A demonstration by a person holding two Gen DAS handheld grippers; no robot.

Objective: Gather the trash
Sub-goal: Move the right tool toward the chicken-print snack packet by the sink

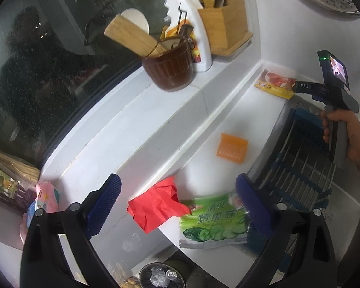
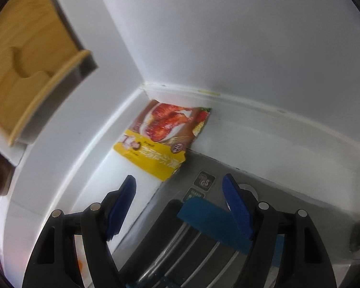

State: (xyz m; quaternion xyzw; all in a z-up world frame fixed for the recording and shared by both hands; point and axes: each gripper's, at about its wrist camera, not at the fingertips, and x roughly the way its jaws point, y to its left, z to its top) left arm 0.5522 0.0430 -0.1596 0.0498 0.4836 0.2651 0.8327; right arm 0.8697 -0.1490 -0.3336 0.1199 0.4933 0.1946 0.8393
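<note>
Right wrist view: your right gripper (image 2: 178, 183) hangs spread and empty, the yellow chicken wrapper (image 2: 165, 136) lying at twelve o'clock in the counter (image 2: 264, 144) corner. Your left gripper (image 1: 177, 192) is spread too, with the red paper (image 1: 156, 206) and green cucumber bag (image 1: 213, 223) lying between its fingers, at six o'clock of the orange wrapper (image 1: 231, 147).

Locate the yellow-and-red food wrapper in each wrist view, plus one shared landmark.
Left wrist: yellow-and-red food wrapper lies upper right, in the counter's back corner, by the tip of the right gripper.
Right wrist: centre frame, flat in the wall corner, ahead of the open jaws.
Shared landmark: the blue-edged sink rack, just below the wrapper in both.
</note>
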